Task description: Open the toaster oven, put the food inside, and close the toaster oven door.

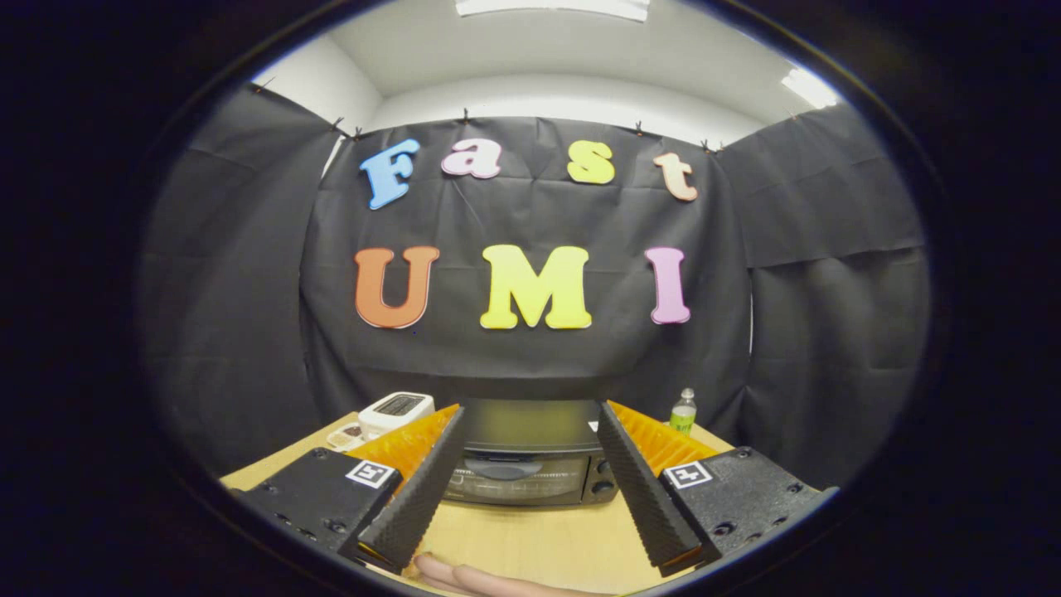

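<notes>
The gripper [530,489] sits wide apart and empty, w/ the toaster oven [530,464] just ahead between its fingers, door shut (approach step), so next it needs the door handle [504,470].

black toaster oven [522,464], white toaster [396,410], green-labelled bottle [683,412], black ridged fingers [419,489]

Setting: a recording booth rigged as a kitchen counter.
Walls: black cloth [207,332] pinned up under a white ceiling [547,58] with strip lights.
Furnishing: wooden table [530,539] bearing a toaster oven [530,456], white toaster [398,410] and bottle [683,412].
</notes>
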{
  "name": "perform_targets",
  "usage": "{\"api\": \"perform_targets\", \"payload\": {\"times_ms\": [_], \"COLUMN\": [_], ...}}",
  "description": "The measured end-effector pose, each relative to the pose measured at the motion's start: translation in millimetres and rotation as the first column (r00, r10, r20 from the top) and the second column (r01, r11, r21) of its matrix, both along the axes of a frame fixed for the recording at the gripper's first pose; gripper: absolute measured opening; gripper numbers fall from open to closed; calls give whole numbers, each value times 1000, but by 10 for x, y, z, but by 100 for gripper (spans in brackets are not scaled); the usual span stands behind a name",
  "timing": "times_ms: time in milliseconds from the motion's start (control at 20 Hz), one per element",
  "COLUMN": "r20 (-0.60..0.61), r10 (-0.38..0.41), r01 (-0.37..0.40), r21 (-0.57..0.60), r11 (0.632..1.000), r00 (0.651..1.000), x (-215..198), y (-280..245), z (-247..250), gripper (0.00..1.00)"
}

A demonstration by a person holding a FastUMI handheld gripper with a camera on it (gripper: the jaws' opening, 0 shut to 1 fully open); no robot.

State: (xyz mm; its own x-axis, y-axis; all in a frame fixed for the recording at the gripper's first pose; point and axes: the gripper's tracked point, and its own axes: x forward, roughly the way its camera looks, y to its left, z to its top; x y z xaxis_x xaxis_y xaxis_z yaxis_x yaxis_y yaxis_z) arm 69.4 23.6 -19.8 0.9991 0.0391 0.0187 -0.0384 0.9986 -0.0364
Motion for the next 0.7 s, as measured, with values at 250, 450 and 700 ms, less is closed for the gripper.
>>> {"api": "perform_targets", "payload": {"times_ms": [250, 450, 700], "r20": [32, 7, -127], "r10": [26, 29, 42], "r01": [-24, -29, -48], "r21": [-62, -61, -39], "r11": [998, 998, 998], "r00": [999, 1000, 991], "x": [390, 725, 1220], "y": [242, 333, 419], "z": [-141, -377, -905], "gripper": [100, 100, 100]}}
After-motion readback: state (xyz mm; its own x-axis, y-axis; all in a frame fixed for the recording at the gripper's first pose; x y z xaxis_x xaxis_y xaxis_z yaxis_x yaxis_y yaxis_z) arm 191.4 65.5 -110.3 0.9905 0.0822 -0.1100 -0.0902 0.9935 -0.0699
